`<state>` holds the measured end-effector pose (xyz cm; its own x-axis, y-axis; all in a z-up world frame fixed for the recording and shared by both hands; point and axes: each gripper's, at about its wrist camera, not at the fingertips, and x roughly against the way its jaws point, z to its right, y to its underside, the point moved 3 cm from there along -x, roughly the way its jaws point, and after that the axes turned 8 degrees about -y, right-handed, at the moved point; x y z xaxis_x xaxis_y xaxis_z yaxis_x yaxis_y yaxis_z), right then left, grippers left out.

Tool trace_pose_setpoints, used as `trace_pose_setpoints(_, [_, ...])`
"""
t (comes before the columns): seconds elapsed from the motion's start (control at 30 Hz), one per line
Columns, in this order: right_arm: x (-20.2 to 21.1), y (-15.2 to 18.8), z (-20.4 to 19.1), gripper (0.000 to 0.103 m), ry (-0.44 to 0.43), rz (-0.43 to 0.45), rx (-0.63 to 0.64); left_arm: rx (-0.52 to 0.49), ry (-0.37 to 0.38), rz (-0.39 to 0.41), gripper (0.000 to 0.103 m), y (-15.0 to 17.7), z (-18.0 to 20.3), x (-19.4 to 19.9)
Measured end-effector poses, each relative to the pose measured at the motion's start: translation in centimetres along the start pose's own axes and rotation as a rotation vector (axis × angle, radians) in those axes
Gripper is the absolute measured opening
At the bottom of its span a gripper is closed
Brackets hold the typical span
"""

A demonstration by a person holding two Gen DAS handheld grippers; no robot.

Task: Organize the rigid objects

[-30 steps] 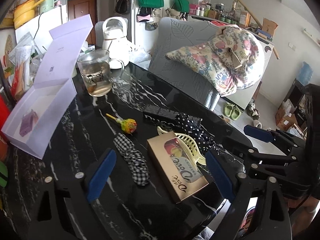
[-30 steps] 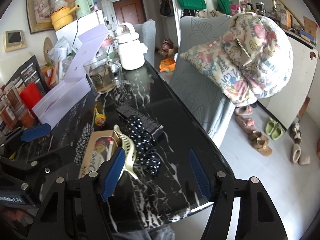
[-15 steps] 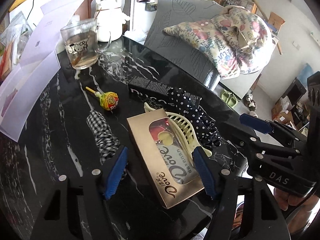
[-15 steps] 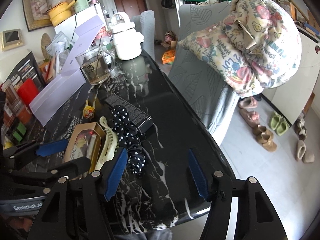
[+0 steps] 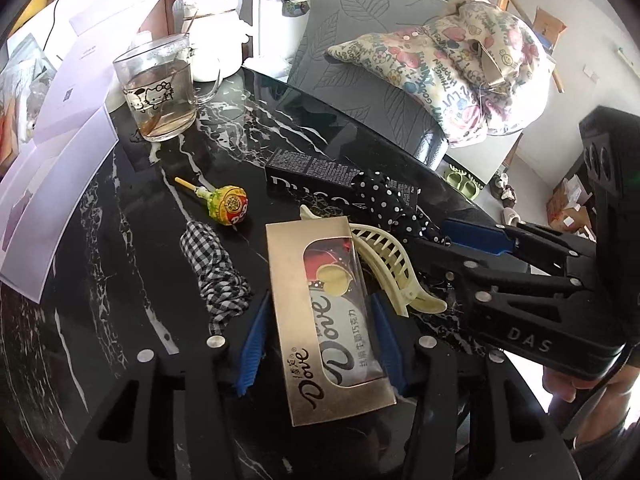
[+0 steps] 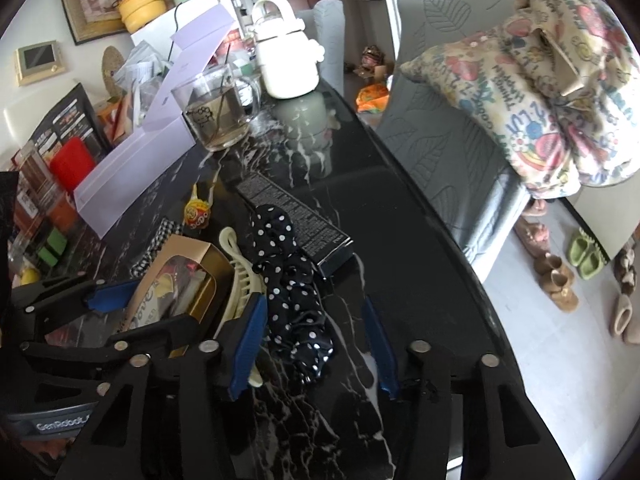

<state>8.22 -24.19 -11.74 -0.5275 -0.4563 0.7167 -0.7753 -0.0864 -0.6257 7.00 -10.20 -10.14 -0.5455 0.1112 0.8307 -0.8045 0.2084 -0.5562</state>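
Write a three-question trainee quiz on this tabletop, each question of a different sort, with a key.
1. True or false: the left gripper straddles the gold chocolate box.
2. What lies between the right gripper's closing jaws? A) lollipop B) polka-dot scrunchie C) glass mug
3. Fill in: the cream hair claw lies beside the ____ box.

Key: 1 true; 2 B; 3 chocolate.

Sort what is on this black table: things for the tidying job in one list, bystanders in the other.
Job: Dove chocolate box, cream hair claw, long black box, lollipop.

Bystanders: polka-dot scrunchie, checked scrunchie, glass mug, white kettle.
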Motion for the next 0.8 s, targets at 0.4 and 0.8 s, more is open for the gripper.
trace_pose_setpoints(0.4, [-0.2,0.1,-1.1,0.015,0.035,0.003,0.031,-0.026,-0.009,0.001,0.044,0.0,0.4,-1.2])
trace_pose_setpoints(0.8, [2.1,0.1,-1.6,0.015,0.066,0.042,0.011,-0.020,0.013,0.067,0.043,0.0,-0.1,2.1])
